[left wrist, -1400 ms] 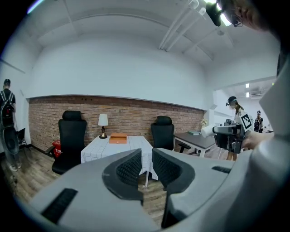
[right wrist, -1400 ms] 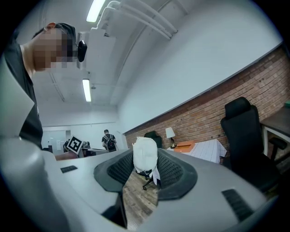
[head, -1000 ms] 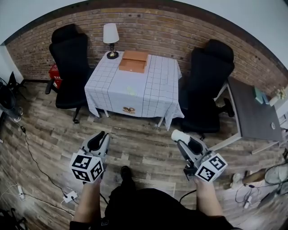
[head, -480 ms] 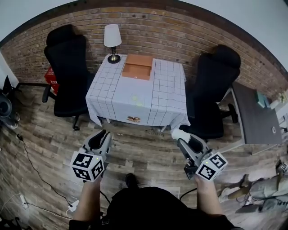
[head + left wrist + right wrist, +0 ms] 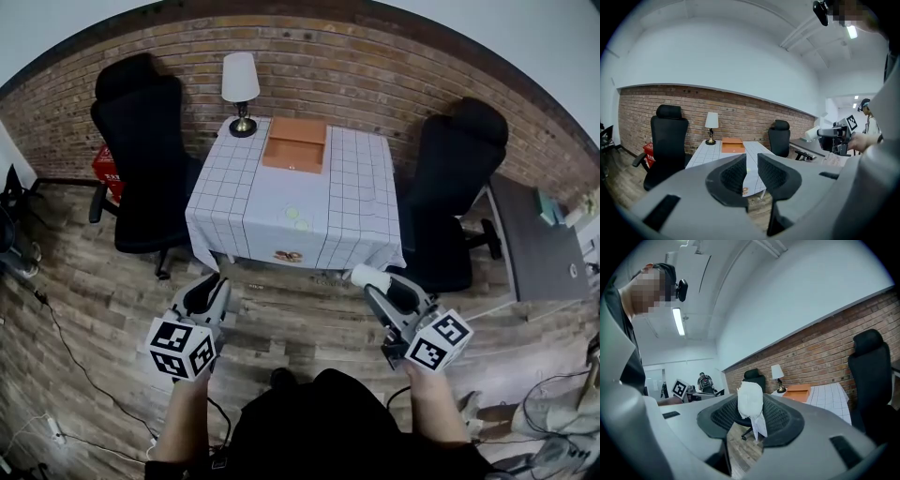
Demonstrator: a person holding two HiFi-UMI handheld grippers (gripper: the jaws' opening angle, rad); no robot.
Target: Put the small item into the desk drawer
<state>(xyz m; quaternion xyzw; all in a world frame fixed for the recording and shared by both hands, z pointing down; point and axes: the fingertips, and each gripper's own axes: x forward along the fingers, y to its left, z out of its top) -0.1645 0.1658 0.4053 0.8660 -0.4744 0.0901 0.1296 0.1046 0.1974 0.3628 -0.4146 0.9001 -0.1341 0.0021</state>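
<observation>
An orange drawer box (image 5: 296,143) sits at the back of a table under a white grid cloth (image 5: 347,202), beside a lamp (image 5: 241,89). It also shows in the left gripper view (image 5: 732,146) and the right gripper view (image 5: 798,392). My right gripper (image 5: 367,281) is shut on a small white crumpled wad (image 5: 365,277), which sticks up between its pads (image 5: 750,401). My left gripper (image 5: 208,289) holds nothing, and its black pads (image 5: 772,174) stand a narrow gap apart. Both grippers hang over the wooden floor, short of the table's front edge.
Black office chairs stand left (image 5: 141,141) and right (image 5: 457,178) of the table. A grey desk (image 5: 539,244) lies at the far right and a red box (image 5: 105,164) by the brick wall. Two small pale discs (image 5: 297,217) lie on the cloth.
The table has come nearer and shifted slightly right in the head view as the person walks toward it. Both grippers keep their pose, and the right one still holds the wad.
</observation>
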